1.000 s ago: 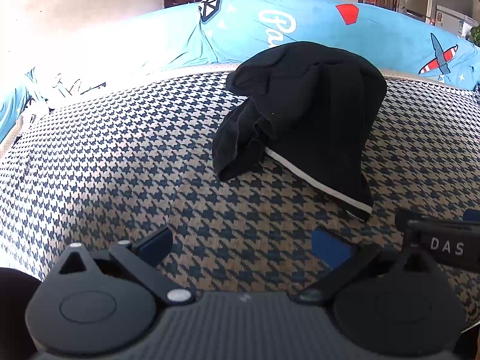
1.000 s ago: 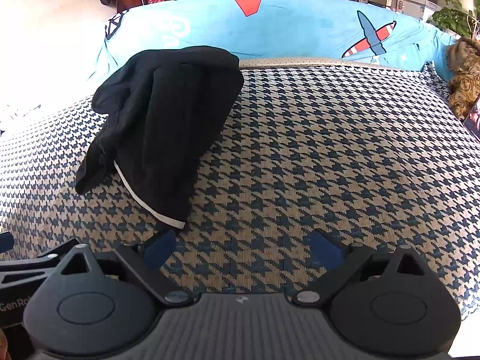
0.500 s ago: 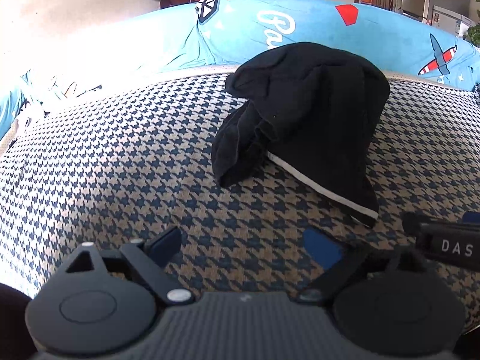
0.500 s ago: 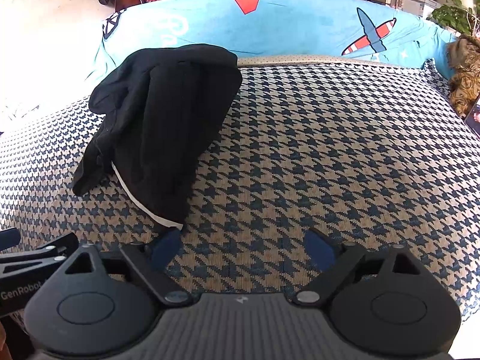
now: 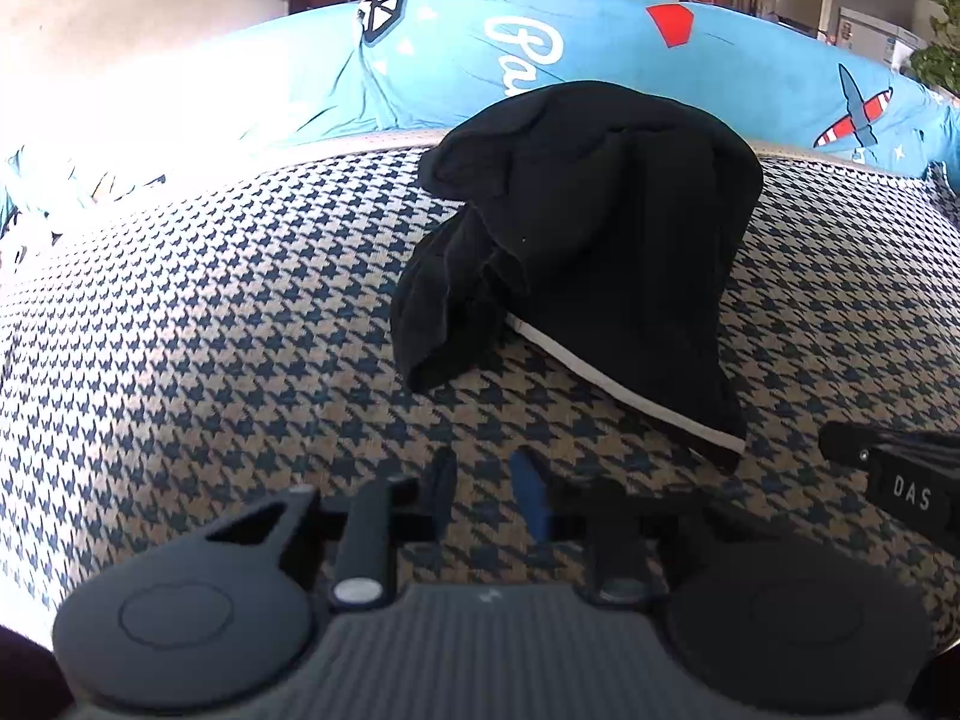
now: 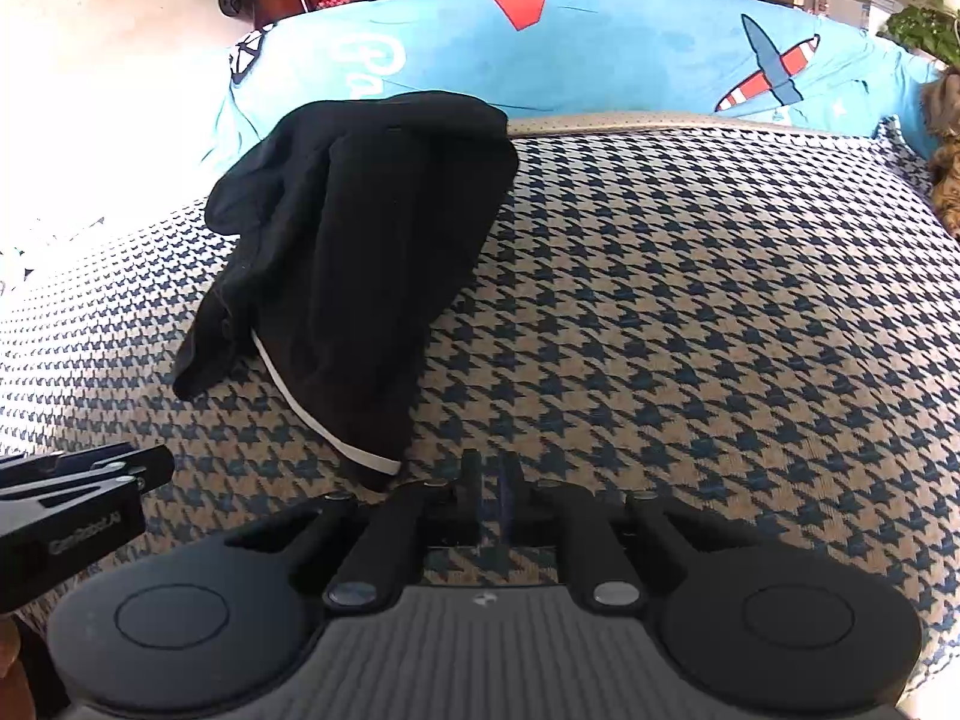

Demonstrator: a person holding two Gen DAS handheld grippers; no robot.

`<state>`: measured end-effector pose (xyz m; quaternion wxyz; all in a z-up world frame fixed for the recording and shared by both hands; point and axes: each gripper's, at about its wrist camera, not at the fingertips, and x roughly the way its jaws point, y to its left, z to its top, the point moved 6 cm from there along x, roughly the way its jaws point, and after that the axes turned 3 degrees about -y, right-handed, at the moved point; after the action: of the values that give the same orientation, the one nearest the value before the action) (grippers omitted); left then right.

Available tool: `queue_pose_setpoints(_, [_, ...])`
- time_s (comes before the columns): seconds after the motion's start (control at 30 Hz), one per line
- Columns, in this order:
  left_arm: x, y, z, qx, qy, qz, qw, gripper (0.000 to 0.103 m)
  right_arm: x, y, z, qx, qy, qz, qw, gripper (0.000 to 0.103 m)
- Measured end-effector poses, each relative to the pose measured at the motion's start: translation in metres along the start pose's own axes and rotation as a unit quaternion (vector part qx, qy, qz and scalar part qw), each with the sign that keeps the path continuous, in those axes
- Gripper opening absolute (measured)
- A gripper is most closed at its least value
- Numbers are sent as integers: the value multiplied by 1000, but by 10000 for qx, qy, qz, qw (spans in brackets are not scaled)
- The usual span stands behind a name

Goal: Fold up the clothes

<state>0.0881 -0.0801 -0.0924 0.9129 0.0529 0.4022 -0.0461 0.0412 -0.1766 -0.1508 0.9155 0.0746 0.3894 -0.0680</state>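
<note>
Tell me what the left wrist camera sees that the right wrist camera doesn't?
Only the left view shows the left gripper head-on, fingers nearly closed on nothing, and the "DAS" label on the right gripper's side. Only the right view shows the right gripper head-on, shut and empty, and a brown furry thing at the edge. Both show the crumpled black garment with white trim, the houndstooth cover and the blue printed cushion.

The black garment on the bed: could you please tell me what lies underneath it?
The black garment rests on the houndstooth cover, which shows all around it. Whatever lies beneath its folds is hidden.
</note>
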Motion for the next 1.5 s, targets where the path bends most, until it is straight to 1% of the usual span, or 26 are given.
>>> queue_pose_setpoints(0.1, [4, 1, 3, 59, 11, -72, 10000, 23, 1, 3, 6, -134, -42, -37, 9999, 8])
queue_pose_setpoints(0.13, [5, 1, 4, 79, 14, -95, 9999, 24, 3, 4, 9, -125, -32, -20, 9999, 8])
queue_pose_setpoints(0.17, [7, 2, 5, 100, 14, -112, 9999, 28, 4, 3, 12, -56, -1, 41, 10000, 8])
queue_pose_setpoints(0.2, [9, 3, 8, 125, 6, -113, 9999, 33, 6, 2, 15, 13, 30, 101, 9999, 8])
queue_pose_setpoints(0.23, [11, 5, 11, 149, -3, -114, 9998, 47, 8, 1, 19, 95, 62, 175, 9998, 8])
queue_pose_setpoints(0.27, [12, 7, 14, 174, -12, -115, 9998, 52, 10, 0, 22, 204, 91, 279, 9994, 12])
queue_pose_setpoints(0.3, [15, 8, 18, 196, -19, -112, 9997, 54, 12, -1, 24, 290, 114, 370, 9988, 16])
queue_pose_setpoints(0.33, [17, 10, 21, 215, -25, -99, 9997, 59, 13, -1, 27, 364, 130, 444, 9983, 18])
queue_pose_setpoints(0.37, [20, 12, 24, 233, -30, -87, 9997, 70, 14, -1, 29, 399, 125, 470, 9980, 24])
queue_pose_setpoints(0.4, [23, 13, 27, 279, -45, -107, 9995, 76, 15, -1, 31, 416, 111, 476, 9979, 33])
queue_pose_setpoints(0.43, [24, 12, 30, 384, -81, -202, 9990, 84, 15, -1, 33, 434, 94, 485, 9978, 37])
queue_pose_setpoints(0.47, [26, 12, 33, 489, -117, -296, 9983, 89, 16, -1, 34, 452, 72, 503, 9977, 44])
queue_pose_setpoints(0.5, [28, 12, 36, 564, -142, -372, 9976, 92, 16, -1, 36, 476, 51, 530, 9974, 48])
queue_pose_setpoints(0.53, [30, 12, 39, 572, -140, -405, 9974, 97, 16, -1, 38, 514, 33, 586, 9970, 48])
queue_pose_setpoints(0.57, [32, 12, 42, 579, -139, -438, 9973, 99, 16, 0, 39, 551, 18, 641, 9964, 50])
queue_pose_setpoints(0.7, [40, 13, 55, 651, -192, -549, 9962, 102, 20, 1, 48, 652, -36, 852, 9942, 57])
queue_pose_setpoints(0.77, [45, 14, 63, 631, -245, -515, 9964, 103, 21, 1, 55, 679, -91, 935, 9933, 58])
queue_pose_setpoints(0.87, [53, 17, 74, 592, -315, -478, 9966, 103, 23, -2, 70, 774, -284, 960, 9920, 60])
queue_pose_setpoints(1.03, [72, 20, 82, 388, -226, -598, 9972, 103, 31, -9, 95, 1022, -521, 978, 9886, 65])
queue_pose_setpoints(1.13, [79, 16, 83, 421, -190, -690, 9966, 103, 39, -12, 109, 1108, -631, 950, 9873, 69])
queue_pose_setpoints(1.2, [82, 14, 83, 452, -174, -754, 9960, 103, 44, -14, 116, 1125, -677, 934, 9869, 73])
queue_pose_setpoints(1.3, [88, 11, 86, 447, -160, -794, 9957, 103, 53, -13, 122, 1172, -727, 972, 9857, 75])
queue_pose_setpoints(1.33, [89, 12, 85, 444, -148, -778, 9959, 102, 56, -12, 124, 1190, -741, 991, 9851, 75])
queue_pose_setpoints(1.4, [90, 11, 84, 456, -125, -762, 9960, 95, 61, -10, 127, 1226, -770, 1030, 9841, 79])
queue_pose_setpoints(1.43, [91, 11, 83, 471, -99, -775, 9958, 90, 64, -9, 129, 1244, -785, 1049, 9835, 80])
queue_pose_setpoints(1.5, [91, 12, 82, 474, -102, -775, 9958, 86, 70, -7, 132, 1280, -814, 1088, 9824, 84])
